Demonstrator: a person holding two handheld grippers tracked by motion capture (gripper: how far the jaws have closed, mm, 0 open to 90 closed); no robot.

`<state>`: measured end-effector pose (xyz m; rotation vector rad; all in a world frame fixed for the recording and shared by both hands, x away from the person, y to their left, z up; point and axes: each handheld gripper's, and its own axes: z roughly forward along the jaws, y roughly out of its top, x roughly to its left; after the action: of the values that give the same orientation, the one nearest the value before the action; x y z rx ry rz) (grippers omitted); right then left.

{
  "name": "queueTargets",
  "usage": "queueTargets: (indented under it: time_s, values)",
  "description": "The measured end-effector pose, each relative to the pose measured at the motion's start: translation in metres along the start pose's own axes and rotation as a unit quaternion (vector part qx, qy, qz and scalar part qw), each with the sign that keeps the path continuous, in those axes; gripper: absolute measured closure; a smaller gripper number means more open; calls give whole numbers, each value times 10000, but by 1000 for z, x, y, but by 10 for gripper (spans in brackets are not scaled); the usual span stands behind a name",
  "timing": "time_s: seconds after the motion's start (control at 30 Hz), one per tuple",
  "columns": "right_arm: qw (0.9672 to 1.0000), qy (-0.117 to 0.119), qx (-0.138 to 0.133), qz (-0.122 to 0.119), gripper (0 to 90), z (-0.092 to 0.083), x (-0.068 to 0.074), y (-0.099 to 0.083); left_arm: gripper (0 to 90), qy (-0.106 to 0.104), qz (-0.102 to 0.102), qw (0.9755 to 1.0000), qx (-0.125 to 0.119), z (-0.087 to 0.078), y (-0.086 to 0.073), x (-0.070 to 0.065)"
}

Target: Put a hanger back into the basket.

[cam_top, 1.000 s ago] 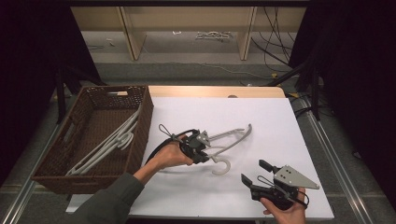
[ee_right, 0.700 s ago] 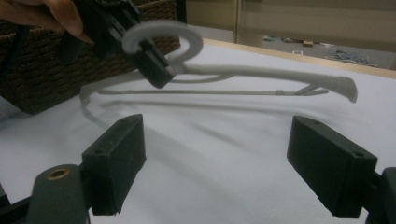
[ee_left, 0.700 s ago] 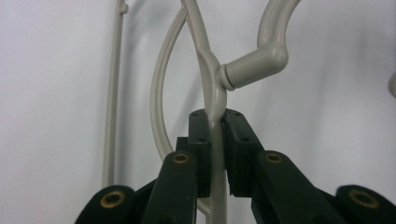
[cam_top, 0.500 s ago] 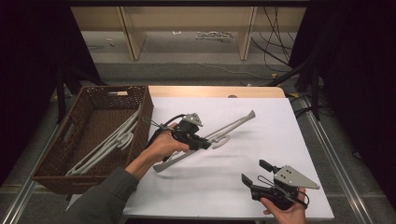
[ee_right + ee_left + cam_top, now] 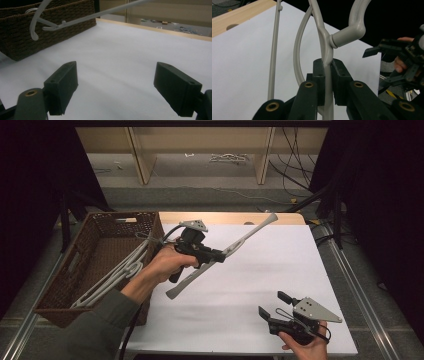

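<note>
High view, left gripper: centre-left of the frame, held in a hand above the table; jaws clamped on a grey hanger.
High view, hanger: lifted clear of the white tabletop, slanting from lower left to upper right across the middle of the frame.
High view, basket: brown wicker, at the left edge of the table, with more grey hangers lying in it.
High view, right gripper: lower right of the frame, low over the table near its front edge; jaws apart, nothing between them.

Left gripper view, jaws: pressed together on the hanger's neck, at centre frame, just below the hook's collar.
Left gripper view, hook: curves up and out at the top right.
Left gripper view, other gripper: far right of the frame, held in a hand.

Right gripper view, jaws: wide apart at the bottom, white tabletop between them.
Right gripper view, hanger: upper left of the frame, in the air in front of the basket.
</note>
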<state>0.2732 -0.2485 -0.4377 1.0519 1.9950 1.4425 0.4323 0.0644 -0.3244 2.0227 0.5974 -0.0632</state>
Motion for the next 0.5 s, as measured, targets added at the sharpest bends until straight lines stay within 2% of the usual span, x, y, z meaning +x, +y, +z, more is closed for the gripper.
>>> queueTargets:
  time_s: [0.1, 0.17, 0.23, 0.3, 0.37, 0.4, 0.5]
  values:
    - [10000, -6, -28, -2, 203, 0, 0, 0, 822, -53, 7, 10000, -19, -10, 9, -3]
    - [10000, -14, 6, 10, 203, 0, 0, 0, 822, -3, -19, 10000, -1, -16, 16, -4]
    - [10000, -4, -1, 0, 203, 0, 0, 0, 822, 69, 65, 10000, 20, -24, 22, -6]
    - [10000, 33, -62, 34, 204, 1, 0, 0, 822, 96, 70, 9999, -30, -33, 27, -7]
    - [10000, 15, 22, 29, 203, 0, 0, 0, 823, 197, 96, 9997, -81, -43, 31, -8]
    - [10000, 49, -46, 52, 203, 1, 0, -1, 823, 222, 91, 9996, -120, -48, 33, -8]
    - [10000, -11, -8, 9, 203, 0, 0, 0, 823, 287, 76, 9994, -187, -63, 34, -6]
